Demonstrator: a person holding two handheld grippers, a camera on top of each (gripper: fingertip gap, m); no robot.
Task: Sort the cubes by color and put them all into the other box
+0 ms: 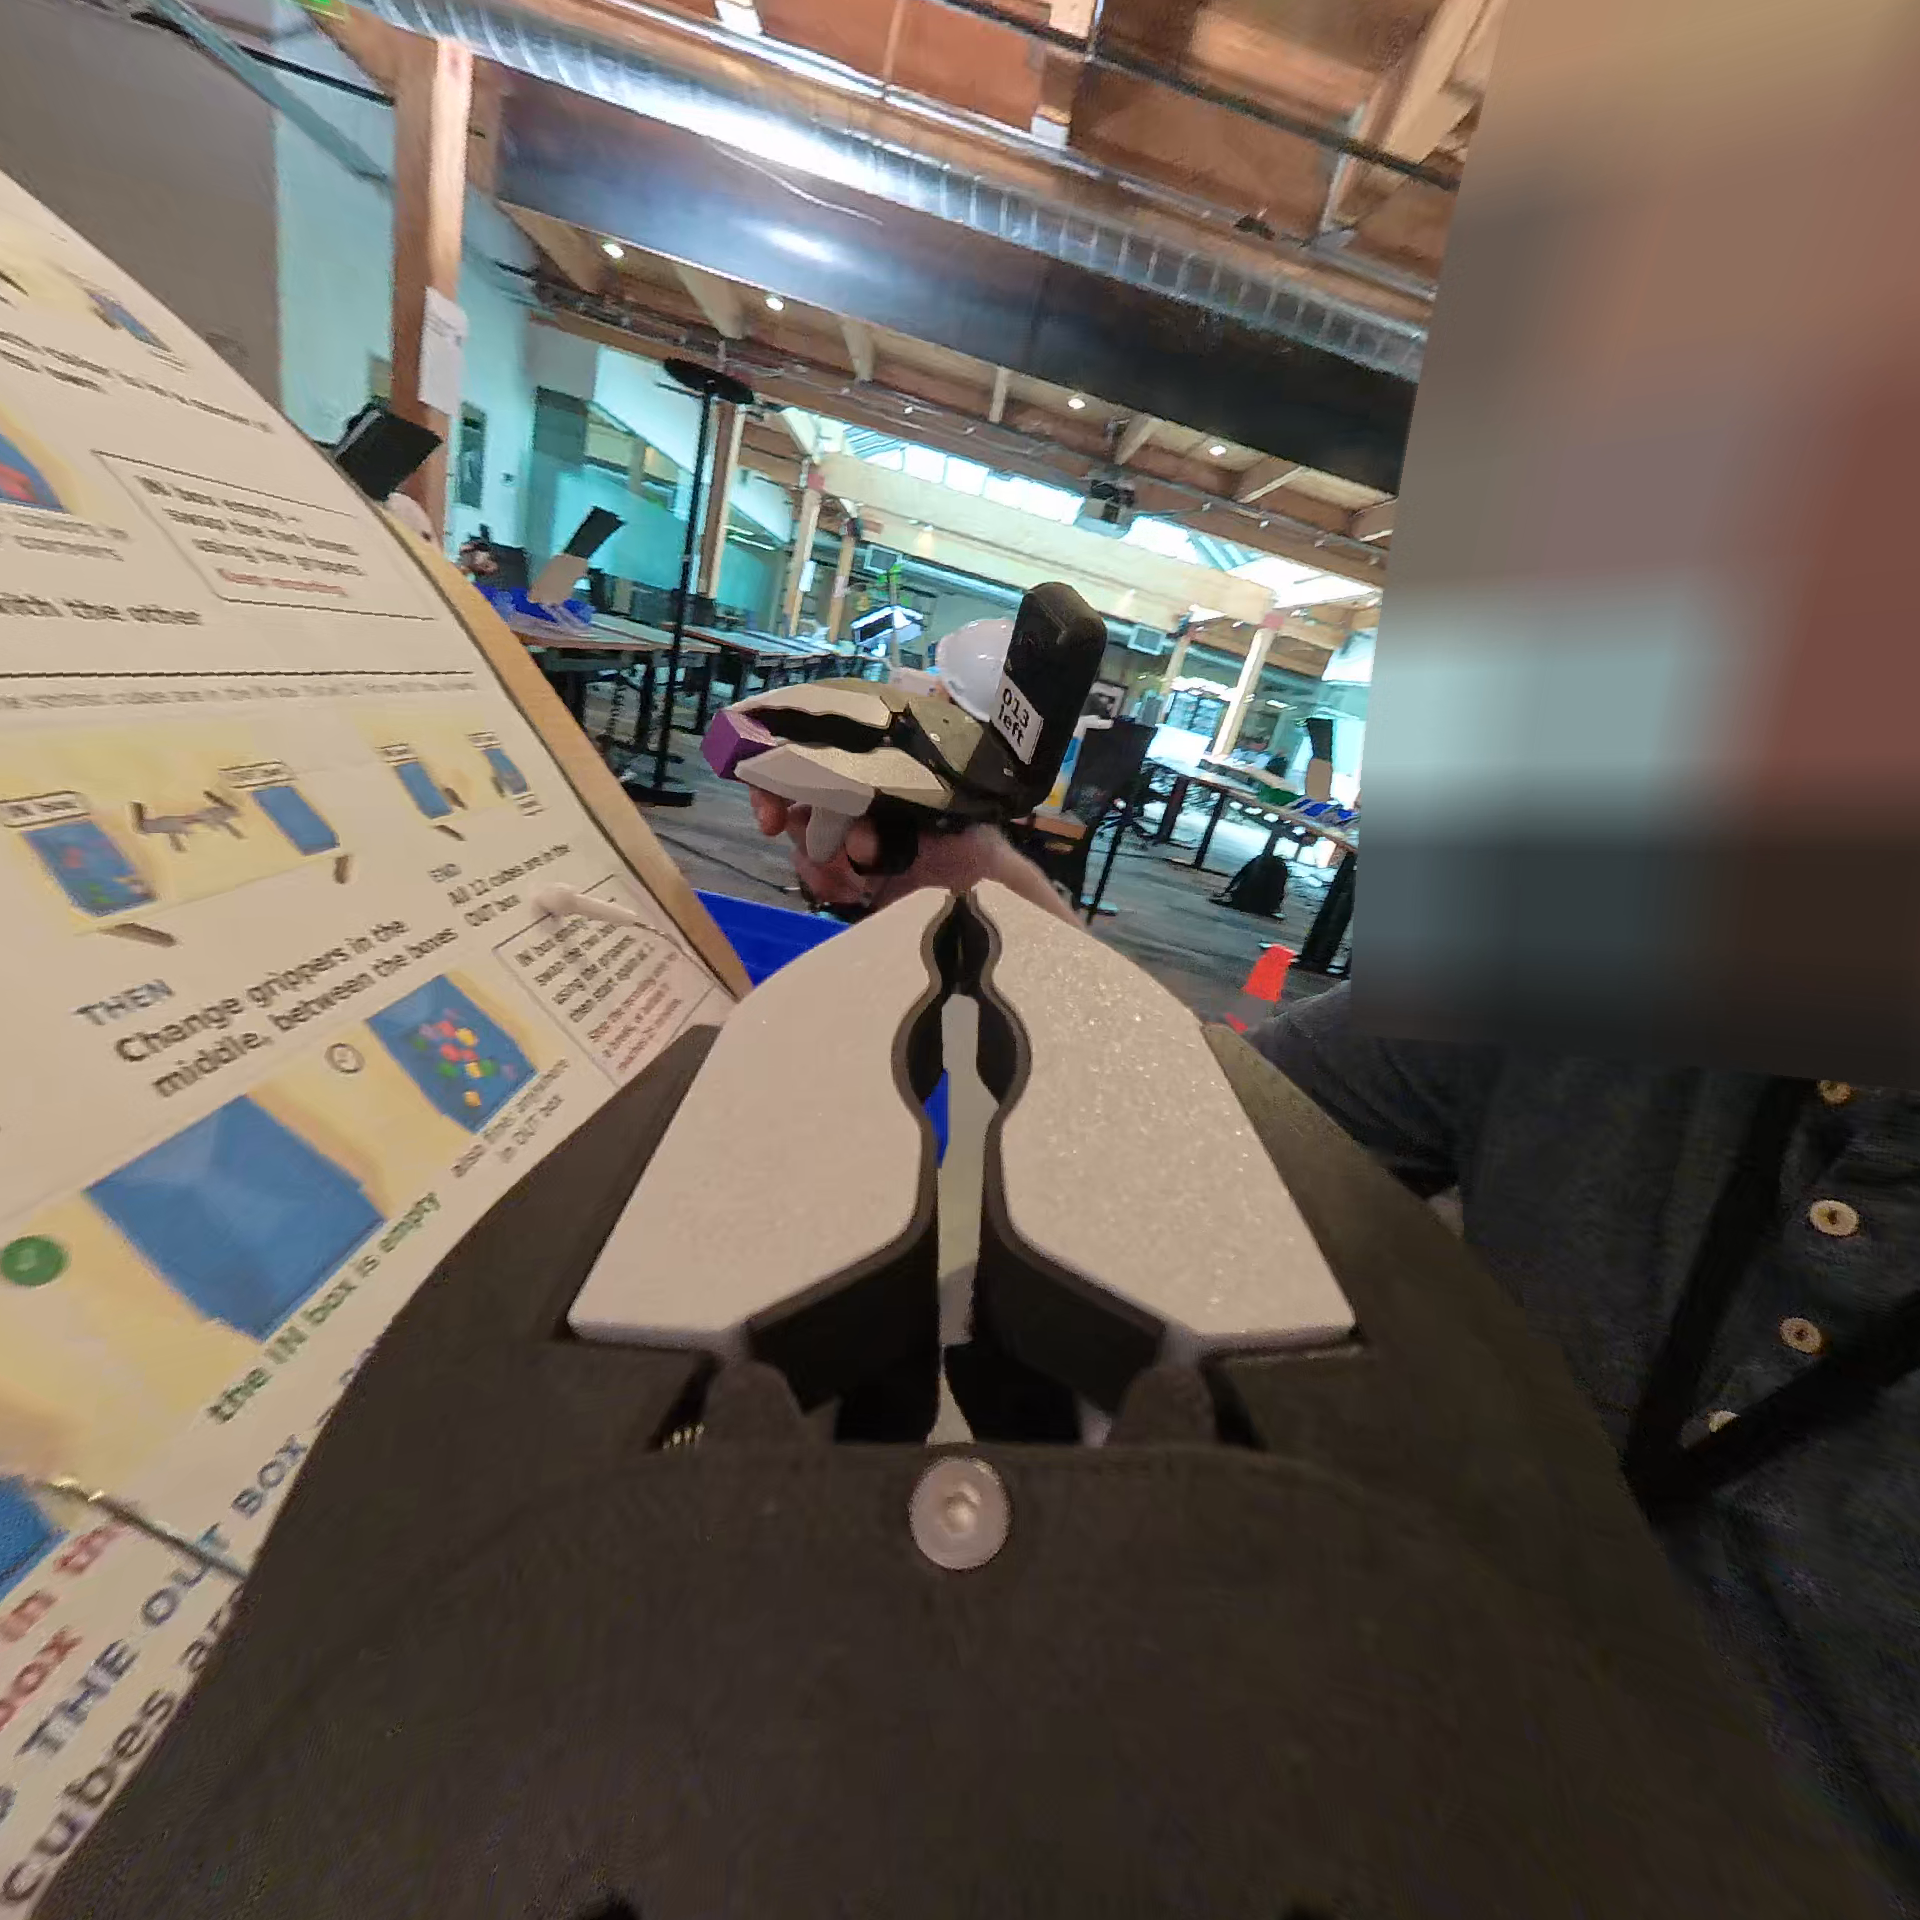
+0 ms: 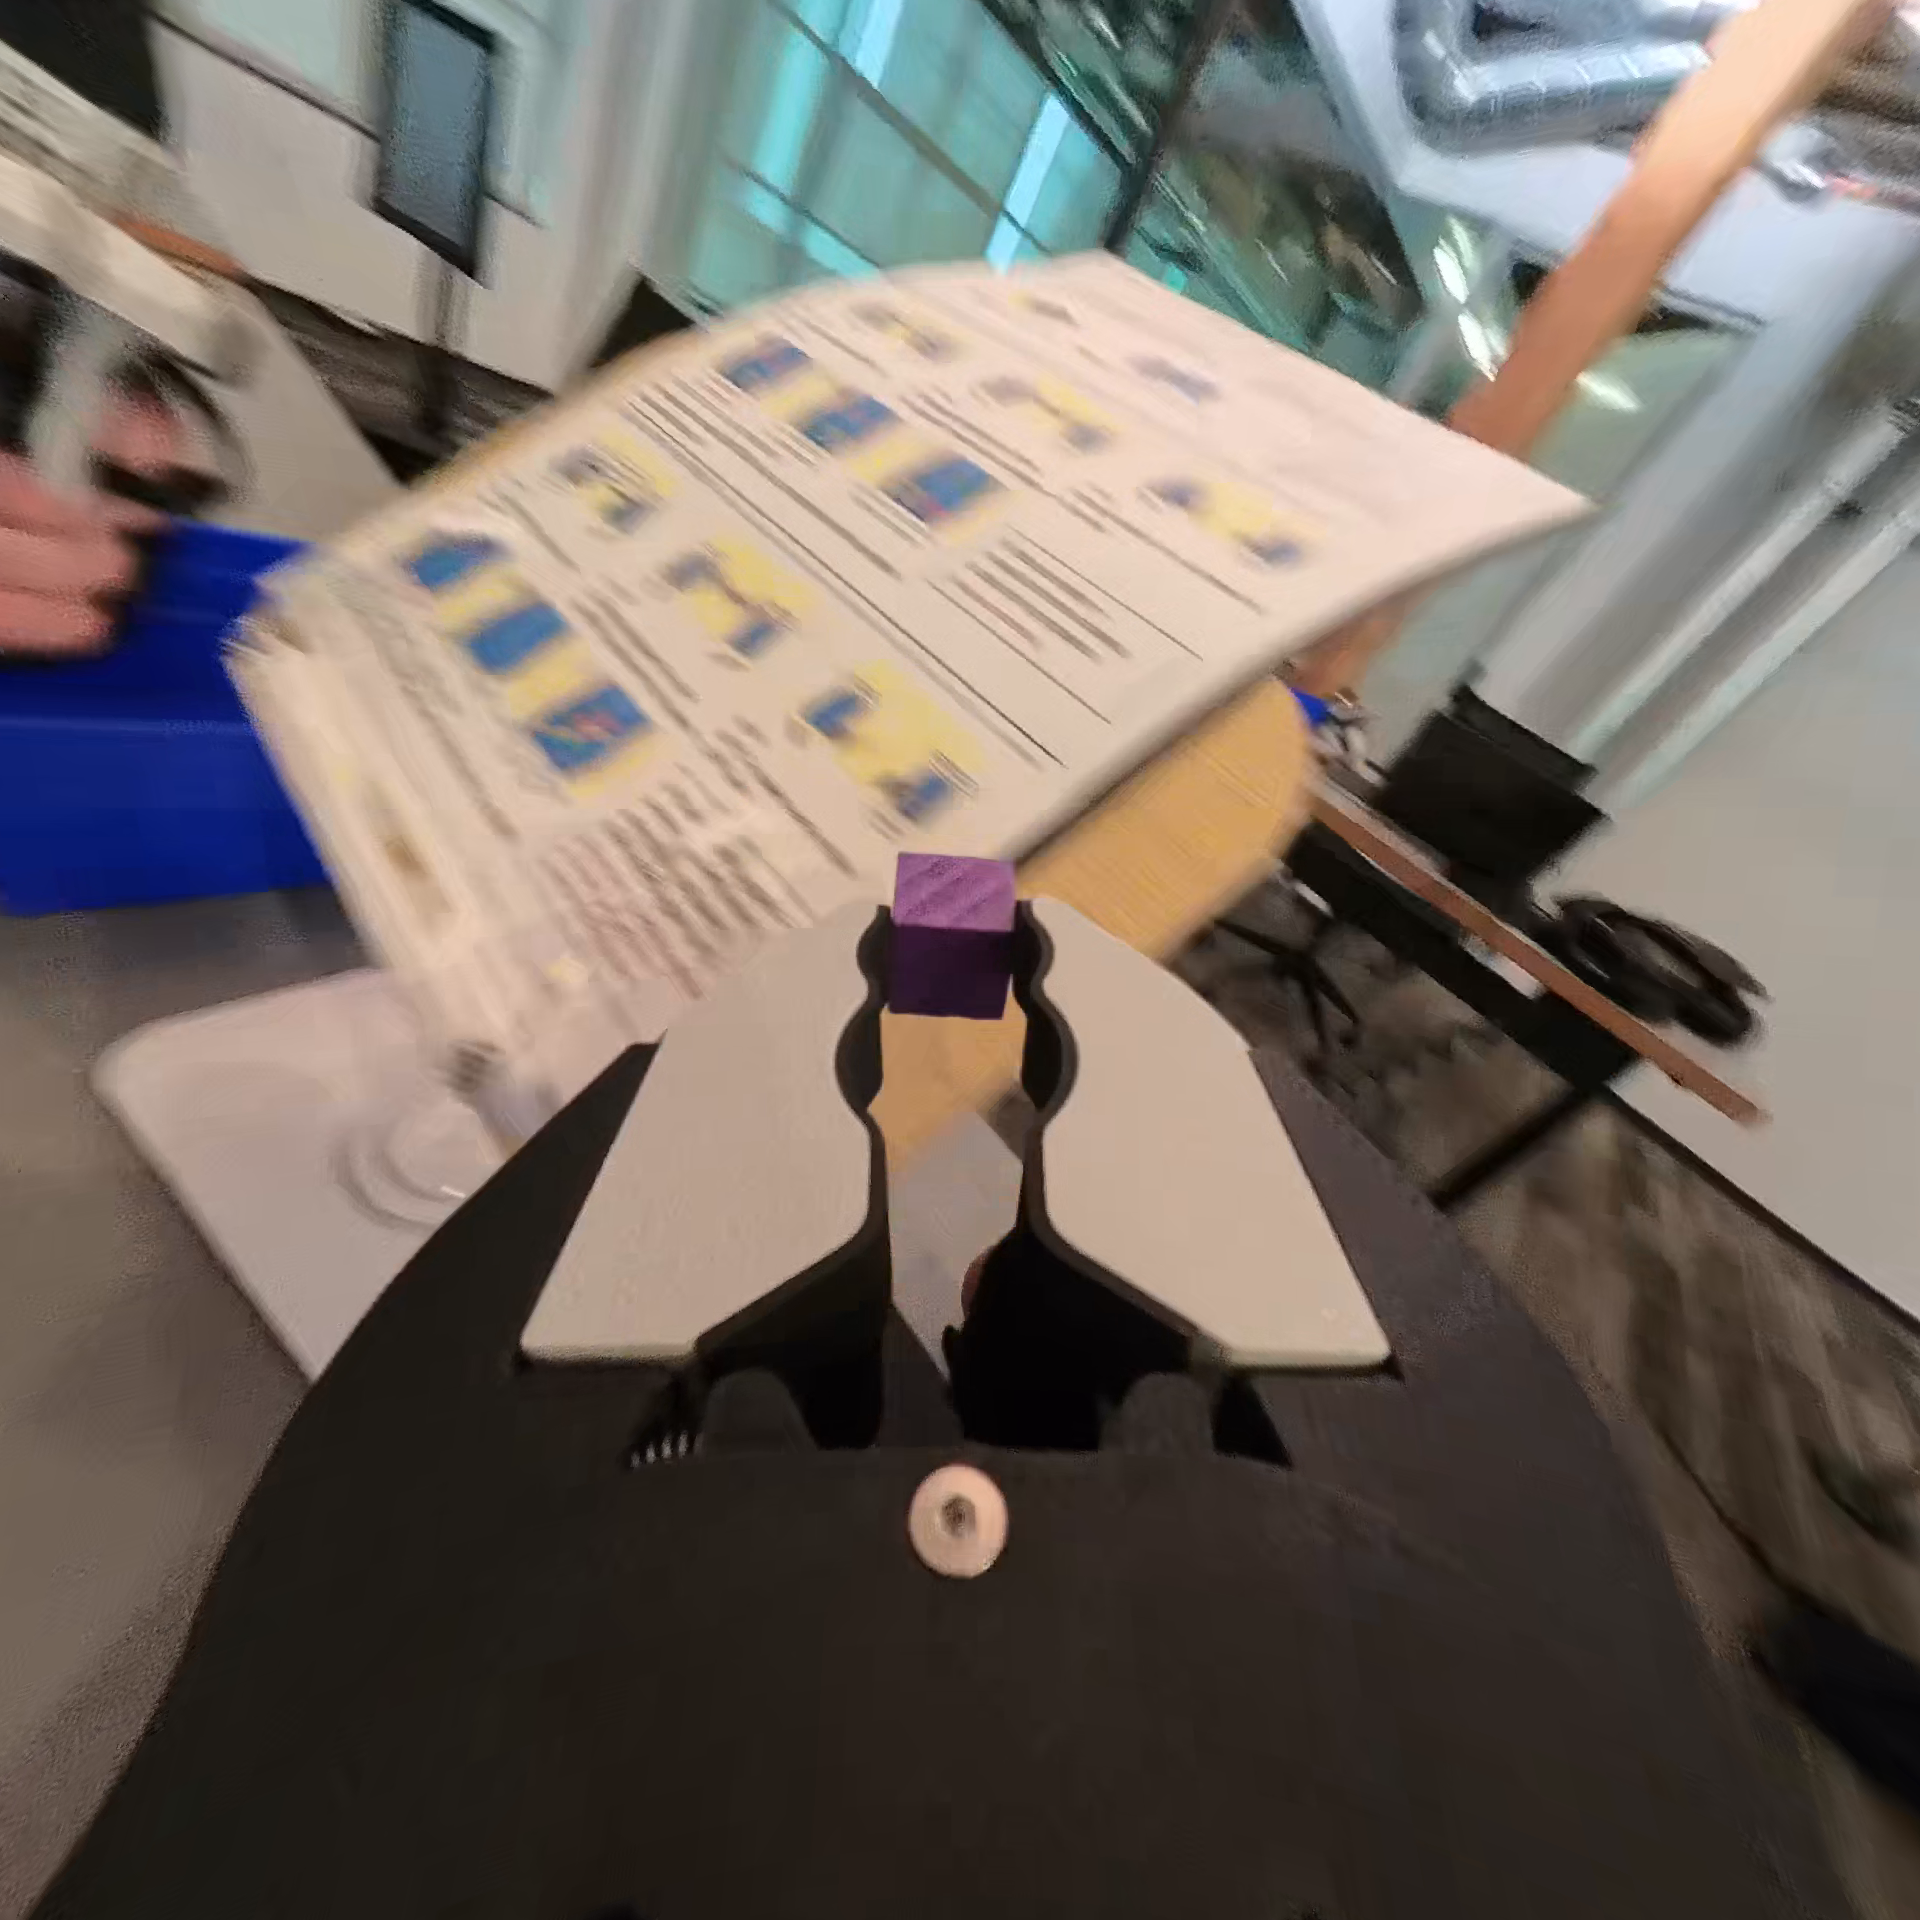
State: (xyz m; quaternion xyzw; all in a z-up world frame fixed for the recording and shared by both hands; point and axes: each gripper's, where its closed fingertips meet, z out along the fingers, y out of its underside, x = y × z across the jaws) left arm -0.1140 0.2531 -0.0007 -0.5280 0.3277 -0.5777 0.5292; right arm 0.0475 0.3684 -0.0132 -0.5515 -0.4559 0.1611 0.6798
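My right gripper (image 2: 951, 935) is shut on a purple cube (image 2: 951, 940). Both pads press its sides and the cube sticks out a little past the fingertips, held up in the air. The left wrist view shows this same gripper (image 1: 758, 740) farther off with the purple cube (image 1: 730, 743) at its tips. My left gripper (image 1: 961, 920) is shut, with its fingertips touching and nothing between them. A blue box (image 1: 769, 925) shows just beyond the left fingertips, and a blue box (image 2: 125, 790) stands at the left in the right wrist view.
A printed instruction sheet (image 1: 260, 831) on a board leans at the left; it also shows, blurred, in the right wrist view (image 2: 831, 582), on a white stand base (image 2: 239, 1101). A hand (image 2: 52, 561) is at the box's edge. A person's dark buttoned shirt (image 1: 1714, 1351) fills the right side.
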